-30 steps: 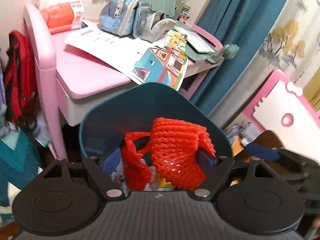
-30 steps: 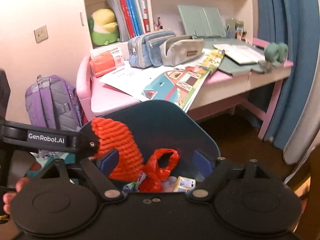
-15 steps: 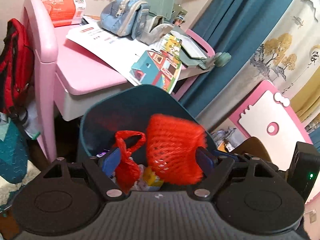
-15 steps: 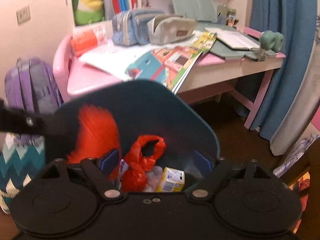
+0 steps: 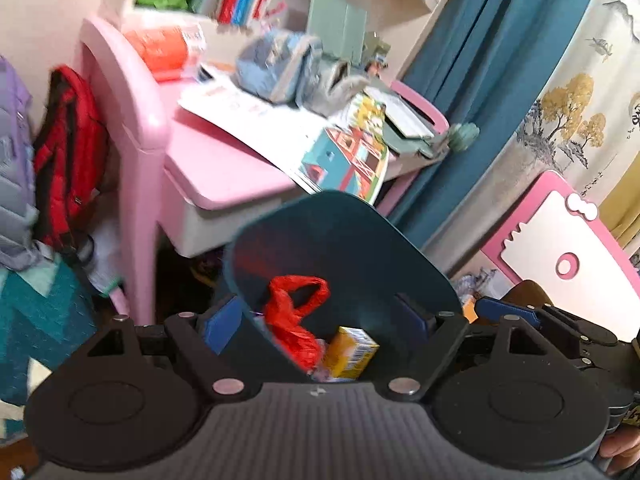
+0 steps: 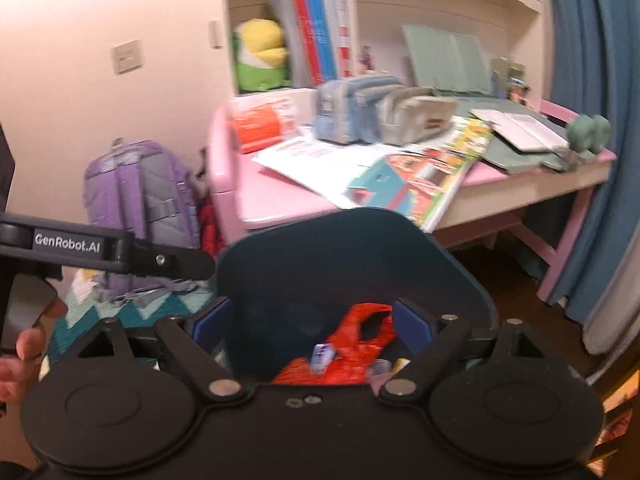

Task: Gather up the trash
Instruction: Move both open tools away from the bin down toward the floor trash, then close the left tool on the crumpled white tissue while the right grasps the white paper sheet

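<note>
Left hand-held gripper [image 5: 320,316]: jaws standing spread and pinching nothing, hovering over the dark teal waste bin [image 5: 340,240], which is sitting on the floor in front of the pink table [image 5: 216,172]. Bin contents, left to right: a crumpled red plastic bag [image 5: 294,316], likely light, limp and slippery, best pinched at its knotted loop; a small yellow carton [image 5: 352,354], likely light and crushable, best taken across its flat sides. Right hand-held gripper [image 6: 312,324]: jaws opening over the same bin, nothing pressed between them.

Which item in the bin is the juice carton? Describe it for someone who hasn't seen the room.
Find the dark teal bin in front of the pink desk. Inside, beside the crumpled red plastic bag, sits the small carton: the only boxy, yellow item there.
</note>
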`<act>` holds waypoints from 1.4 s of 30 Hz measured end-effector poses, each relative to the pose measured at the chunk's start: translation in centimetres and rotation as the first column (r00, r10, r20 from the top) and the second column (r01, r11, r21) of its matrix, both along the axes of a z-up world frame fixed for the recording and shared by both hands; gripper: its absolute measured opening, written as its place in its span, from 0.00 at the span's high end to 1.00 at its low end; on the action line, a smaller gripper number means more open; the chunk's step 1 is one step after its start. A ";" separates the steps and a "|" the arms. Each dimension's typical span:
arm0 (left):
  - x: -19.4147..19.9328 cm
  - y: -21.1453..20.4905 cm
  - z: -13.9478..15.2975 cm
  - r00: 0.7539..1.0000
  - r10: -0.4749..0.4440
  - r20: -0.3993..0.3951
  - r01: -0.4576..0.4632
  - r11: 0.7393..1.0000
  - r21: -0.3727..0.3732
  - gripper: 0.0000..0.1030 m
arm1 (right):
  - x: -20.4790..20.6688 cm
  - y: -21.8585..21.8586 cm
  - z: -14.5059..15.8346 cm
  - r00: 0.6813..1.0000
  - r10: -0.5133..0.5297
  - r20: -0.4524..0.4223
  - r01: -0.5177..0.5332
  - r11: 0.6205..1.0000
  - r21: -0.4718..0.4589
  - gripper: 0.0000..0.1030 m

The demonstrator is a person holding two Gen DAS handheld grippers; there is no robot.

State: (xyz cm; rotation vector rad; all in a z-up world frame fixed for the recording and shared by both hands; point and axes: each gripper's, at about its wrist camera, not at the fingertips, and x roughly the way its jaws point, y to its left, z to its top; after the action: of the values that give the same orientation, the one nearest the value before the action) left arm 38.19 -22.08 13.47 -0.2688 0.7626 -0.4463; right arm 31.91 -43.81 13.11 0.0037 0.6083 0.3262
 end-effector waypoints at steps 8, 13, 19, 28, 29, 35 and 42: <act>-6.3 7.7 -0.3 0.996 0.063 0.068 -0.070 0.991 0.110 0.20 | -2.9 8.2 -1.6 0.986 0.167 -0.025 -0.168 0.984 -0.050 0.14; -9.3 14.0 -3.4 0.990 0.135 0.052 -0.142 0.975 0.170 0.20 | -4.0 14.8 -4.8 0.960 0.270 -0.070 -0.276 0.957 -0.093 0.14; -12.2 21.1 -9.0 0.978 0.208 0.026 -0.208 0.939 0.274 0.20 | -5.1 22.7 -10.4 0.921 0.365 -0.139 -0.382 0.915 -0.131 0.12; -14.6 31.3 -20.5 0.946 0.298 -0.130 -0.242 0.913 0.329 0.20 | -6.2 33.4 -22.7 0.809 0.478 -0.341 -0.534 0.841 -0.090 0.08; -14.7 32.2 -21.7 0.941 0.307 -0.144 -0.245 0.909 0.336 0.20 | -6.4 34.5 -24.2 0.796 0.485 -0.362 -0.548 0.831 -0.091 0.08; -15.2 37.9 -30.8 0.881 0.373 -0.291 -0.253 0.891 0.377 0.20 | -6.5 39.9 -33.3 0.726 0.495 -0.477 -0.599 0.796 -0.088 0.06; -14.6 42.9 -41.2 0.757 0.460 -0.464 -0.296 0.875 0.384 0.20 | -6.3 43.3 -43.8 0.666 0.462 -0.585 -0.626 0.773 -0.101 0.04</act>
State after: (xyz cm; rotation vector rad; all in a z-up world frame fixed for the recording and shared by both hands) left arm 23.60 20.86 -27.74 -0.2717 1.2888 0.1581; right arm 25.56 -0.54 -30.67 -0.4075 1.2210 0.8488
